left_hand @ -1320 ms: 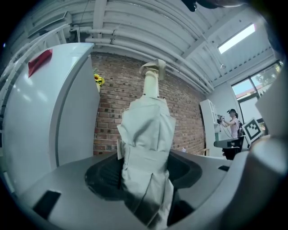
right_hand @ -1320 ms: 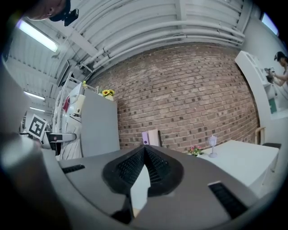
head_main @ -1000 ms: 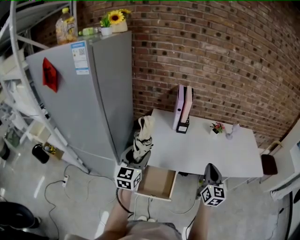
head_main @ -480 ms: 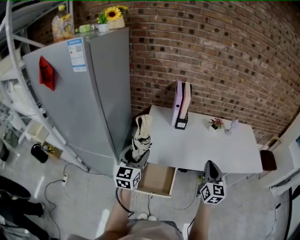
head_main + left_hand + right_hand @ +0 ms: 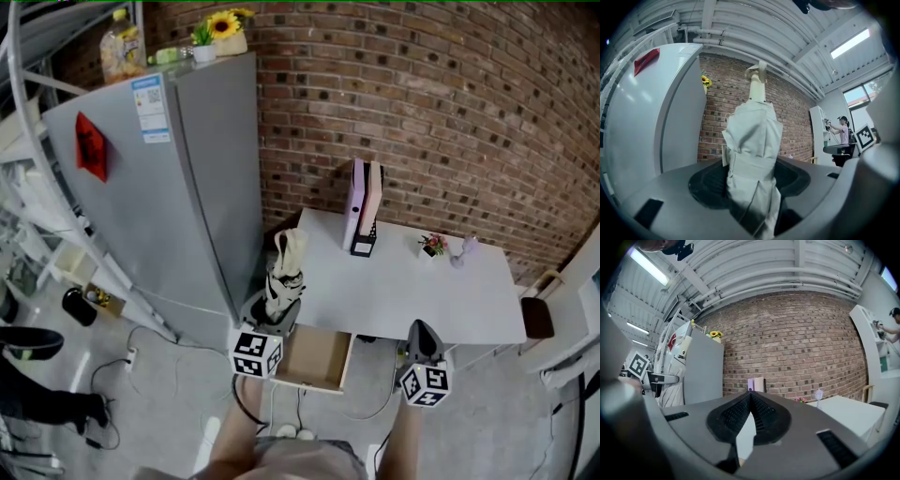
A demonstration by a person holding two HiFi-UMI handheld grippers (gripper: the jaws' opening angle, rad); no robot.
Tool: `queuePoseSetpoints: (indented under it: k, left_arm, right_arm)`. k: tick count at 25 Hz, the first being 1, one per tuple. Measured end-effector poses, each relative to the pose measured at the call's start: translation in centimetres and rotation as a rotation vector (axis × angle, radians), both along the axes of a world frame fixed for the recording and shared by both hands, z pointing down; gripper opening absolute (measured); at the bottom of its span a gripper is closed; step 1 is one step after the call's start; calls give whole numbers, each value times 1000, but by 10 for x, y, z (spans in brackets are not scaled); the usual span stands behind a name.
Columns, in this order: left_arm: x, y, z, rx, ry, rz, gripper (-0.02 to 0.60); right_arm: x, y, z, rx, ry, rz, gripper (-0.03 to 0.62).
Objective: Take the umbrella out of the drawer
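A folded cream umbrella (image 5: 284, 272) stands upright in my left gripper (image 5: 274, 314), which is shut on its lower part. In the left gripper view the umbrella (image 5: 754, 159) fills the middle between the dark pads, its handle pointing up. The wooden drawer (image 5: 317, 367) stands pulled out under the white table (image 5: 412, 300), just right of the left gripper. My right gripper (image 5: 424, 345) hangs at the table's front edge, right of the drawer, holding nothing. Its jaws (image 5: 750, 416) meet at the tips in the right gripper view.
A grey fridge (image 5: 178, 187) stands left of the table with a sunflower pot (image 5: 225, 33) and a bottle (image 5: 122, 52) on top. A pink file holder (image 5: 364, 217) and a small plant (image 5: 432, 247) sit on the table. A brick wall runs behind. Cables lie on the floor.
Both grippers and the umbrella keep their places. The view has shifted slightly, and a person at the lower left has moved.
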State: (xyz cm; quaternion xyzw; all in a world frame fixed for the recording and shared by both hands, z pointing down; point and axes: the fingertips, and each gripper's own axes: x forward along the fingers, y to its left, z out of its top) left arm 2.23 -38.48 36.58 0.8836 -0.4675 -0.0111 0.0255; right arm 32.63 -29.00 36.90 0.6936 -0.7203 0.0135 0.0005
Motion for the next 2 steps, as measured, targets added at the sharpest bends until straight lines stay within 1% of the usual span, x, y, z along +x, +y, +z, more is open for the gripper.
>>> queuePoseSetpoints:
  k: [2]
  left_arm:
    - [-1,0,1,-1,0,3,276]
  right_arm:
    - [-1,0,1,-1,0,1,17]
